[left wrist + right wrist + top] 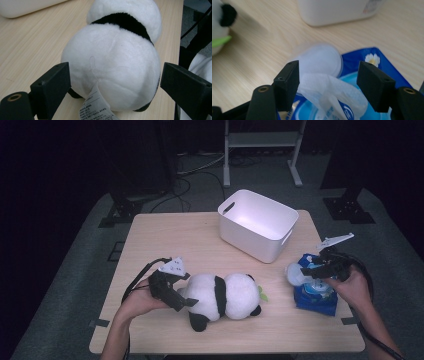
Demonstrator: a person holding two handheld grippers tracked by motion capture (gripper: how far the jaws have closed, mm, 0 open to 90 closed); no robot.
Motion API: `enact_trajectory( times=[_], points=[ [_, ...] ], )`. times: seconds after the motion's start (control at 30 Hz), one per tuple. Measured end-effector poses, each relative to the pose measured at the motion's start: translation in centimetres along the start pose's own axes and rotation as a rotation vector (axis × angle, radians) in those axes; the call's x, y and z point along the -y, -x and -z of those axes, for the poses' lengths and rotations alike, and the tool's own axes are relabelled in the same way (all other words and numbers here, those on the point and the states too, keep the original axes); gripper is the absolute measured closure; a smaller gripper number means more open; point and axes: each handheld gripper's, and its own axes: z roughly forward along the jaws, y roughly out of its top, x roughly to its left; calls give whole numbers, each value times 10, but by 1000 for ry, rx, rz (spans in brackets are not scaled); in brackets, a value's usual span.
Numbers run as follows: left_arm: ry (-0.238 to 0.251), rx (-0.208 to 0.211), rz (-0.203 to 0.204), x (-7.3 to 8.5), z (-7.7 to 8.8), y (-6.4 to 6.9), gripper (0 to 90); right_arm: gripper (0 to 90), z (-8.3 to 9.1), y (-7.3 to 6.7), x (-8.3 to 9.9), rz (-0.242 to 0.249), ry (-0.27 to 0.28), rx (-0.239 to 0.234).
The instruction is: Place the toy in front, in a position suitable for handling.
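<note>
A black-and-white panda plush (225, 295) lies on its side near the table's front edge, head to the right. My left gripper (187, 290) is at its rear end. In the left gripper view the plush's round white rump (112, 67) sits between the wide jaws of the left gripper (115, 75), not squeezed, with a sewn-in label (96, 107) hanging below. At the right lies a blue wet-wipe pack (315, 297) with its round lid (322, 60) flipped up. My right gripper (328, 75) stands open over it, a white wipe (329, 85) sticking up between its jaws.
A white plastic bin (257, 225) stands at the back right of the wooden table (165, 240), just beyond the wipe pack. The panda holds a green leaf (263, 295) at its mouth. Dark floor, cables and a stand's legs lie past the table's far edge.
</note>
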Motion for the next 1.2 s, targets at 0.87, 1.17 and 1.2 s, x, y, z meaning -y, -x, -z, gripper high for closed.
enact_trajectory(
  times=[0.87, 1.17, 1.2],
  points=[
    [-10, 12, 19, 11, -2, -4, 82, 779, -14, 6, 21, -14, -137, 18],
    [-1, 18, 22, 13, -1, -5, 82, 789, 1, 11, 24, -56, -65, -21],
    [0, 17, 23, 13, 0, -5, 82, 789, 2, 11, 23, -58, -58, -23]
  ],
)
